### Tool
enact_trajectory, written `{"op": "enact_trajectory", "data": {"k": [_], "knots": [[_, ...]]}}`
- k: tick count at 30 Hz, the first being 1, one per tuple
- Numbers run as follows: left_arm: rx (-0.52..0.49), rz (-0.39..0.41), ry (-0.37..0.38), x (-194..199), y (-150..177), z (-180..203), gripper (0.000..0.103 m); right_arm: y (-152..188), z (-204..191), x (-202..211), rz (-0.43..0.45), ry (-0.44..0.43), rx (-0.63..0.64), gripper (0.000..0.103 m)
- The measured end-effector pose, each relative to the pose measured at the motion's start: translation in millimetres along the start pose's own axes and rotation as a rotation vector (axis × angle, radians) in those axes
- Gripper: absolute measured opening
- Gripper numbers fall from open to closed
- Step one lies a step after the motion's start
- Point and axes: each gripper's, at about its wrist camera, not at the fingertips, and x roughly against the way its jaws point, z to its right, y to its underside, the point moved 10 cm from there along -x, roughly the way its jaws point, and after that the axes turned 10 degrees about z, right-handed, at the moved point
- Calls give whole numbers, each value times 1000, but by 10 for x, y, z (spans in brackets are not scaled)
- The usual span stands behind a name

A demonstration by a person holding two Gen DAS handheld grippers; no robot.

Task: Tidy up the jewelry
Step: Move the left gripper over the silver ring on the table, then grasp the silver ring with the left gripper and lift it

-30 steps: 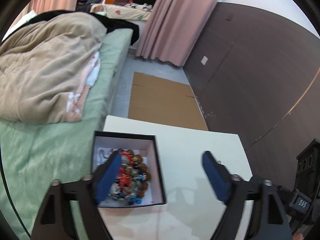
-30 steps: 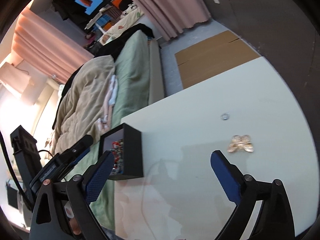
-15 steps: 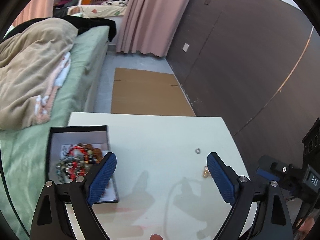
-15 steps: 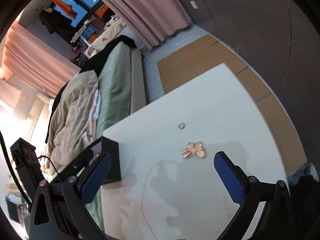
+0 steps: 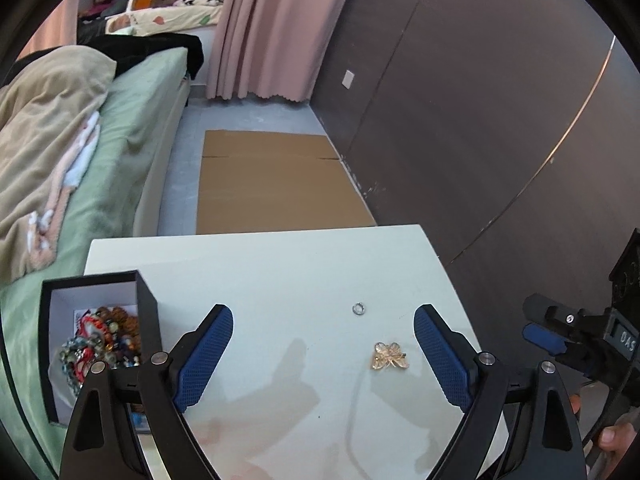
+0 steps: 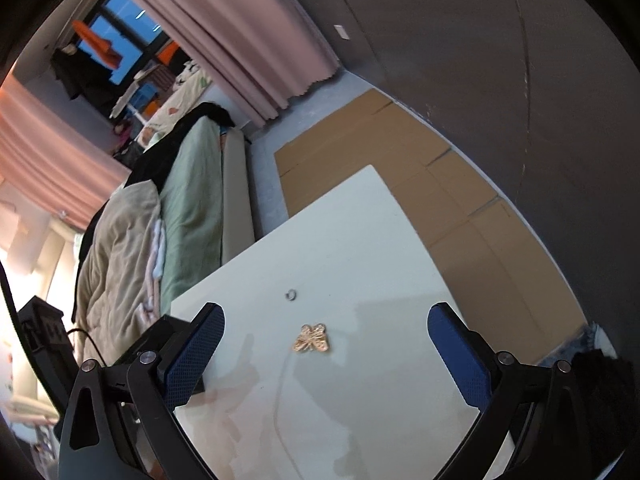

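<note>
A gold butterfly brooch (image 5: 390,356) lies on the white table (image 5: 280,272), with a small silver ring (image 5: 359,309) just beyond it. A black box (image 5: 144,312) at the table's left holds a heap of bead bracelets (image 5: 100,340). My left gripper (image 5: 323,354) is open and empty above the table, the brooch just inside its right finger. My right gripper (image 6: 326,358) is open and empty, with the brooch (image 6: 311,338) between its fingers and the ring (image 6: 291,294) farther off. The box is mostly hidden behind its left finger.
A bed with green sheet and beige blanket (image 5: 52,140) runs along the table's left. Flattened cardboard (image 5: 272,184) lies on the floor beyond the table. A dark wall (image 5: 480,120) stands to the right. The right gripper's body (image 5: 568,332) shows at the left wrist view's right edge.
Both grippers have swung right, away from the box. The brooch and ring have come into the left wrist view and sit between the right gripper's fingers.
</note>
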Motion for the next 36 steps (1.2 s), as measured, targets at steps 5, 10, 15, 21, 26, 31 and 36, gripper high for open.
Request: {"op": "enact_trajectory", "data": {"k": [5, 10, 15, 21, 26, 31, 36], "knots": [[-6, -77, 5, -248, 70, 72, 77, -60, 175, -88, -21, 33, -40, 103], [-6, -160, -3, -506, 202, 163, 64, -84, 344, -161, -57, 67, -54, 90], [-29, -216, -35, -719, 289, 257, 54, -97, 388, -178, -67, 60, -44, 90], [-74, -249, -65, -911, 331, 378, 41, -132, 566, -203, -75, 107, -58, 87], [-97, -274, -115, -1054, 419, 391, 24, -199, 703, -189, -72, 133, -76, 83], [-126, -274, -151, -1128, 463, 408, 24, -228, 765, -153, -66, 138, -88, 83], [-159, -268, -197, -1173, 496, 403, 16, -216, 755, -170, -75, 134, -80, 83]]}}
